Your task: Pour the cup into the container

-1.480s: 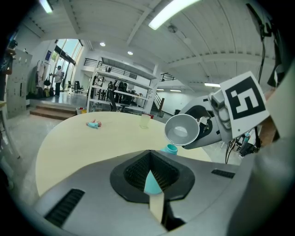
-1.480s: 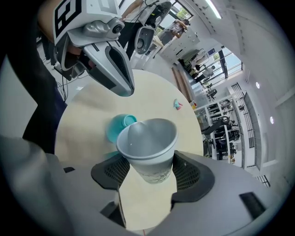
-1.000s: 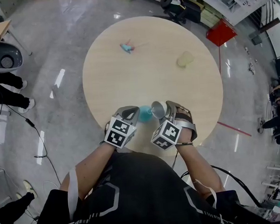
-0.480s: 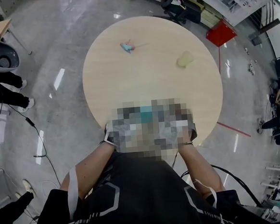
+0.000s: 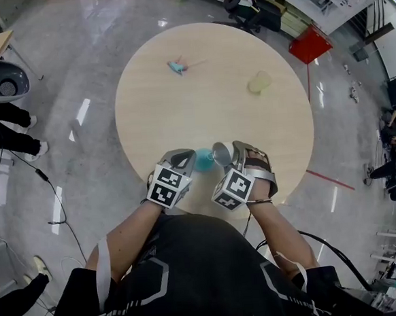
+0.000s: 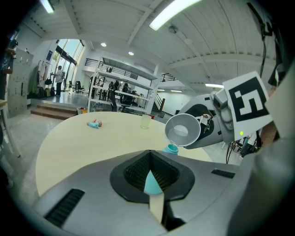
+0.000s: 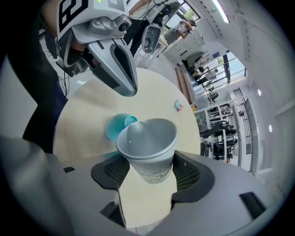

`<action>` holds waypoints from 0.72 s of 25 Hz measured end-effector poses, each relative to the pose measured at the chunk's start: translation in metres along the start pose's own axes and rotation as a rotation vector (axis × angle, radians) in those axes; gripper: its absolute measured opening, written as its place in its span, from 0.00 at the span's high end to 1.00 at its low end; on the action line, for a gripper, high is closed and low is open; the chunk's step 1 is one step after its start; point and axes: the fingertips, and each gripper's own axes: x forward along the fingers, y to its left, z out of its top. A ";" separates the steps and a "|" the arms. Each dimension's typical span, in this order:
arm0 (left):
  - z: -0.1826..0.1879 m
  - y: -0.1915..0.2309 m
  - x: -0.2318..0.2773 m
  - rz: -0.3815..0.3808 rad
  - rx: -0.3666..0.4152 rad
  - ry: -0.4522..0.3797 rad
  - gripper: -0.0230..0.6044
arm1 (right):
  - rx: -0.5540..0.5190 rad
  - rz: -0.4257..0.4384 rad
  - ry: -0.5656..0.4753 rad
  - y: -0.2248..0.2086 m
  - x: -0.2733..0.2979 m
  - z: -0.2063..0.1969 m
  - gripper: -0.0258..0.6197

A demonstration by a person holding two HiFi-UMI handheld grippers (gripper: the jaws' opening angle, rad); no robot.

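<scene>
Where the left gripper (image 5: 187, 163) closes narrowly, a teal plastic container (image 5: 203, 159) sits clamped between its fingers, over the near edge of the round pale wooden table (image 5: 200, 99). Just right of those fingers hangs the grey paper cup (image 5: 221, 153), tilted with its mouth toward the container. The right gripper (image 5: 233, 155) holds it with fingers spread wide on its lower wall. The cup is judged light, thin-walled and easily crushed, so the hold belongs mid-wall, below the stiffer rim, with mild pressure. Only the right gripper view shows the cup's interior, where no contents can be made out. Only the left gripper view shows the cup's lip directly above the container's neck. The head view leaves both grips under the marker cubes.
</scene>
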 end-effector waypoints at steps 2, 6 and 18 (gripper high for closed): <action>-0.001 -0.001 0.000 0.000 0.001 0.000 0.98 | 0.000 0.002 0.000 0.001 0.001 0.000 0.50; 0.000 -0.001 -0.002 0.002 0.005 0.001 0.98 | 0.005 -0.004 0.006 0.001 0.002 -0.001 0.50; 0.004 0.000 -0.007 0.015 0.018 0.003 0.98 | 0.216 0.075 -0.071 0.012 0.000 -0.001 0.50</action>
